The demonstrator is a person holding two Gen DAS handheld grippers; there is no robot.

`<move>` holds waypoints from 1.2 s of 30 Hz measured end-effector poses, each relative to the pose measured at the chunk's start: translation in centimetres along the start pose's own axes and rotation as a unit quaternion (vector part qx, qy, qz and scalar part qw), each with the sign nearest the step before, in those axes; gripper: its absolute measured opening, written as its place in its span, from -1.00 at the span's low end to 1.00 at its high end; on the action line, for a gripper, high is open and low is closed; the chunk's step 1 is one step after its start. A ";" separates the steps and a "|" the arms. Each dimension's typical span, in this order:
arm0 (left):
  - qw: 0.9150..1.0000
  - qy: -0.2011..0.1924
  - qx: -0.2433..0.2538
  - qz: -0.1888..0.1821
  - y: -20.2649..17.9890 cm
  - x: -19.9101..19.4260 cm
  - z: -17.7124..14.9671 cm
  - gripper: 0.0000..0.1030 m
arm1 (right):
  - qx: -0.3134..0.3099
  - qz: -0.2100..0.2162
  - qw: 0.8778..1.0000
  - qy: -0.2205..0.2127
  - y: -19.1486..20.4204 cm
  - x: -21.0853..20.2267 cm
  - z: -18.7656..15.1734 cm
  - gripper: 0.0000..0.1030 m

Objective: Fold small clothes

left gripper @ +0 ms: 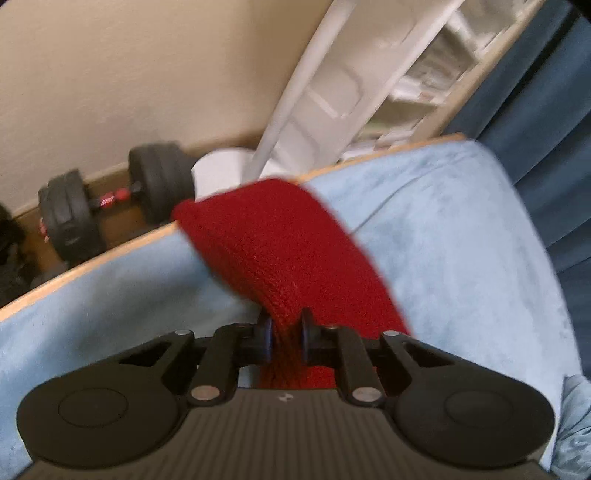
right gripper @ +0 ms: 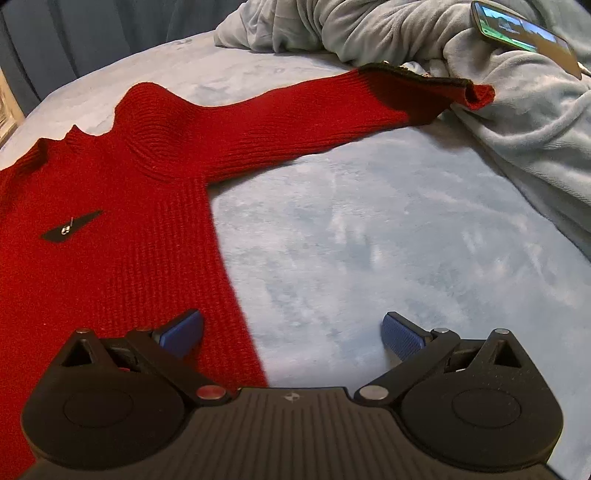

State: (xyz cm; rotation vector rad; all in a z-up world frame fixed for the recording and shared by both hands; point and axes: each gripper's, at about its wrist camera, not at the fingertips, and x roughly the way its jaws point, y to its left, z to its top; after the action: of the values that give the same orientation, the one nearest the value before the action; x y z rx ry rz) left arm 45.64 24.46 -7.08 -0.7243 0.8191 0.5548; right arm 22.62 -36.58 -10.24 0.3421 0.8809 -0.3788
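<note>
Left wrist view: left gripper (left gripper: 287,334) clamped on a bunched fold of the red ribbed knit sweater (left gripper: 280,254); cloth rises ahead of the fingers, lifted off the pale blue plush bed cover (left gripper: 443,236). Frame blurred. Beyond the wooden bed edge (left gripper: 92,258), ahead and left: black dumbbell (left gripper: 114,199) on the floor, beige wall (left gripper: 129,66), white slatted frame (left gripper: 351,81). Dark blue curtain (left gripper: 535,110) to the right.

Right wrist view: right gripper (right gripper: 291,334) spread wide, holding nothing. Left pad (right gripper: 183,330) hovers over the sweater's side edge, right pad (right gripper: 402,338) over bare cover. Sweater body (right gripper: 110,229) lies flat ahead and left; one sleeve (right gripper: 295,122) stretches ahead and right, cuff resting against a rumpled grey-blue blanket (right gripper: 517,110). A phone (right gripper: 524,33), screen lit, sits on that blanket.

Judgement: a fold is under way on the left side. To do it well, carry the held cloth across level, keep the knit taut, and pin or grasp the near edge with the free gripper so the body does not drag.
</note>
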 end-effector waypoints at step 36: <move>0.820 -0.020 0.548 -0.163 -8.9 -11.8 -24.4 0.60 | 0.070 0.218 0.970 -0.075 7.1 2.4 16.1 0.99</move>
State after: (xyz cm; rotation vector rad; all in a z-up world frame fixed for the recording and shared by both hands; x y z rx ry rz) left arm 33.97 -1.59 -5.97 0.2320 0.7965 -0.2554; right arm 38.17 -37.81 -1.66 0.6165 0.6090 -0.0563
